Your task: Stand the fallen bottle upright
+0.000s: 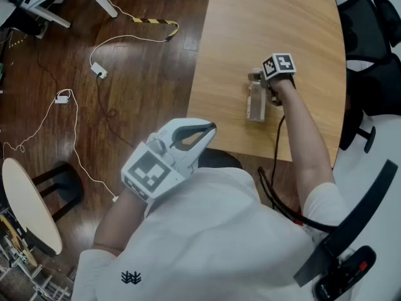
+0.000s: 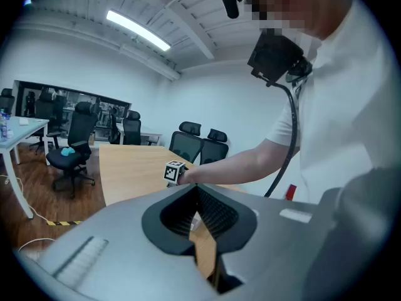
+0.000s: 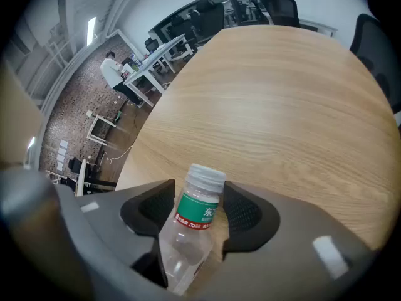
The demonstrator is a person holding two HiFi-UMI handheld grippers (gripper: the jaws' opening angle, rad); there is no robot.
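Note:
A clear plastic bottle [image 1: 255, 105] with a green label and a pale cap lies lengthwise near the front edge of the wooden table [image 1: 269, 17]. My right gripper [image 1: 260, 83] is shut on it. In the right gripper view the bottle [image 3: 194, 218] runs between the two dark pads of that gripper [image 3: 199, 190], cap pointing away over the table [image 3: 282, 105]. Whether the bottle touches the wood is hidden. My left gripper [image 1: 210, 128] hangs off the table by my chest, shut and with nothing in it. In its own view the left gripper [image 2: 195, 190] shows its tips meeting.
Black office chairs [image 1: 369, 42] stand along the table's right side. White cables [image 1: 94, 68] trail over the dark wooden floor at the left. A small round table [image 1: 25, 199] and a black stool [image 1: 62, 180] sit at lower left. More chairs [image 2: 200, 143] stand behind the table.

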